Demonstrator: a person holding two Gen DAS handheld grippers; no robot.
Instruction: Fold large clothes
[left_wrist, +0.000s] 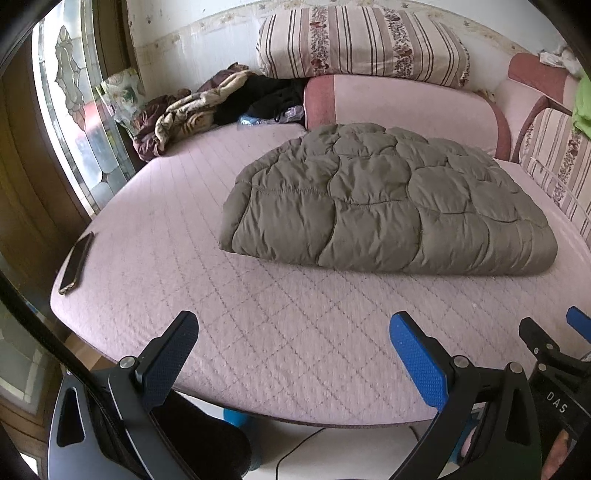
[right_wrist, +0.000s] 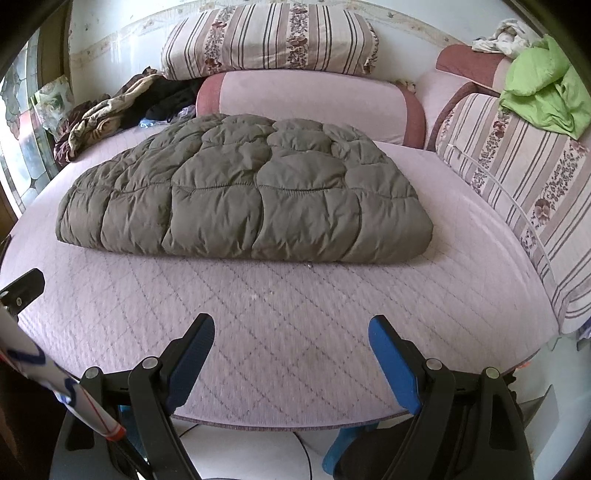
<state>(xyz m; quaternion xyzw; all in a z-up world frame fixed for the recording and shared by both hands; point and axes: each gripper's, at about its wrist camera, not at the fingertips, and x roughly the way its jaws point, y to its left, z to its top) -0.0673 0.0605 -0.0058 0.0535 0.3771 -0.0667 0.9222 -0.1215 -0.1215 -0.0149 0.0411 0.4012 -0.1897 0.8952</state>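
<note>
A large olive-grey quilted padded garment (left_wrist: 388, 203) lies folded in a thick flat bundle on the pink quilted sofa seat (left_wrist: 258, 325); it also shows in the right wrist view (right_wrist: 243, 195). My left gripper (left_wrist: 295, 343) is open and empty, held over the seat's front edge, well short of the garment. My right gripper (right_wrist: 291, 347) is open and empty, also near the front edge; its fingers (left_wrist: 535, 339) show at the right of the left wrist view.
A phone (left_wrist: 75, 264) lies at the seat's left edge. Crumpled clothes (left_wrist: 192, 110) are piled at the back left. Striped cushions (right_wrist: 269, 40) and pink backrests (right_wrist: 306, 103) line the back and right. A green cloth (right_wrist: 546, 88) lies on the right armrest.
</note>
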